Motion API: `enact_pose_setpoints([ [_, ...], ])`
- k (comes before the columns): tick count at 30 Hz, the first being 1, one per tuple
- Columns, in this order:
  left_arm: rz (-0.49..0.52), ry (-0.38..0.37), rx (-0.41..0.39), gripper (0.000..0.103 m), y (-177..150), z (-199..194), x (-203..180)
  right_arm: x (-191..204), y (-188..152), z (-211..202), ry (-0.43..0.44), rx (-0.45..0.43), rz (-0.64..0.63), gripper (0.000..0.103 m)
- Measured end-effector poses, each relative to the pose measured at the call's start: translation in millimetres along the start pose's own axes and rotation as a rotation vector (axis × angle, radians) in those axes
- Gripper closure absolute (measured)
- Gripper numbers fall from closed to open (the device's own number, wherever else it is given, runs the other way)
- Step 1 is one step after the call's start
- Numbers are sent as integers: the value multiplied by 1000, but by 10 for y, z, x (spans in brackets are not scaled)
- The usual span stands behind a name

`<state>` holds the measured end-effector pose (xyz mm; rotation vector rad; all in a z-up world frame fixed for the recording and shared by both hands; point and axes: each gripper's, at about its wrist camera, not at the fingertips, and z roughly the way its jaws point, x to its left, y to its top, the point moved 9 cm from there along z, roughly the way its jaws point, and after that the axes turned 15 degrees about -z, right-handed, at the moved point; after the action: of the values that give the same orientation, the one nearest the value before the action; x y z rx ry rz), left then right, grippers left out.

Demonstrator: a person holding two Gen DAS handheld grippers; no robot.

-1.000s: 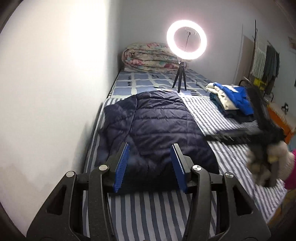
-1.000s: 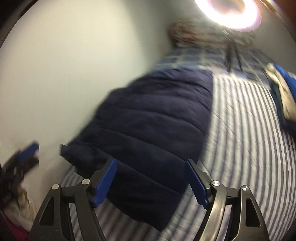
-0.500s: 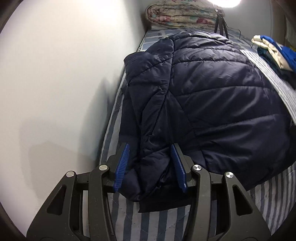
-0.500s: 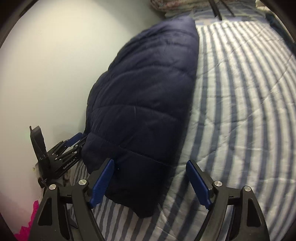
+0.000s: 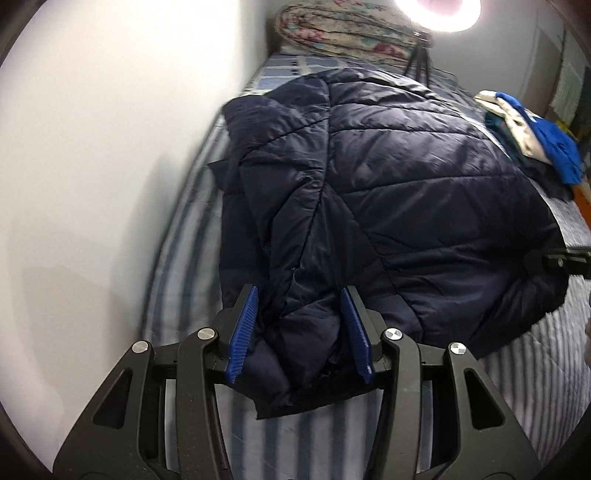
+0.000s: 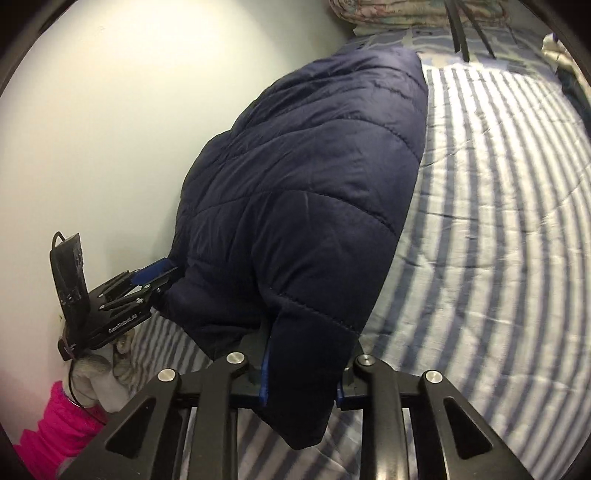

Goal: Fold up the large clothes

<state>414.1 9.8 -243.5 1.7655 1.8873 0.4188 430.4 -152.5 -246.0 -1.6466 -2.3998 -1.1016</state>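
A dark navy quilted jacket lies spread on the striped bed sheet beside the wall. My left gripper straddles the bunched sleeve at the jacket's near left corner. Its blue pads stand apart on either side of the fabric without squeezing it, so it is open. My right gripper sits at the jacket's near right hem corner. Its jaws are closing and pinch the fabric, which drapes over them and hides the tips. Each view shows the other gripper at the far corner: the left gripper, the right gripper.
A white wall runs close along the left of the bed. A folded floral quilt, a ring light on a tripod stand at the far end. A clothes pile lies at the right. A gloved hand with a pink sleeve holds the left gripper.
Both grippers came down to the jacket's near edge. The right jaws went from wide apart to pinched on the hem corner. The left jaws kept their width and now straddle the sleeve.
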Motion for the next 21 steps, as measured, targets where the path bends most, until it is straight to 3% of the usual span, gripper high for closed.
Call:
enact_pose_setpoints([
  [8, 93, -127, 84, 54, -454, -222, -453, -113, -405, -408, -60, 63, -60, 80],
  [9, 116, -128, 87, 54, -502, -251, -502, -121, -448, -407, -67, 76, -72, 78],
  [11, 148, -128, 81, 54, -520, -313, -553, -170, -501, -424, -103, 106, -81, 60],
  [12, 157, -126, 67, 54, -485, -370, -565, -194, -496, -481, -127, 113, -84, 58],
  [14, 145, -138, 19, 54, -357, -513, -565, -214, -466, -702, -153, 58, -94, 58],
  [18, 104, -169, -61, 54, 52, -735, -567, -252, -136, -1127, -328, -105, -164, 48],
  [21, 61, -163, -91, 54, 371, -658, -554, -252, 115, -1081, -351, -145, -169, 47],
])
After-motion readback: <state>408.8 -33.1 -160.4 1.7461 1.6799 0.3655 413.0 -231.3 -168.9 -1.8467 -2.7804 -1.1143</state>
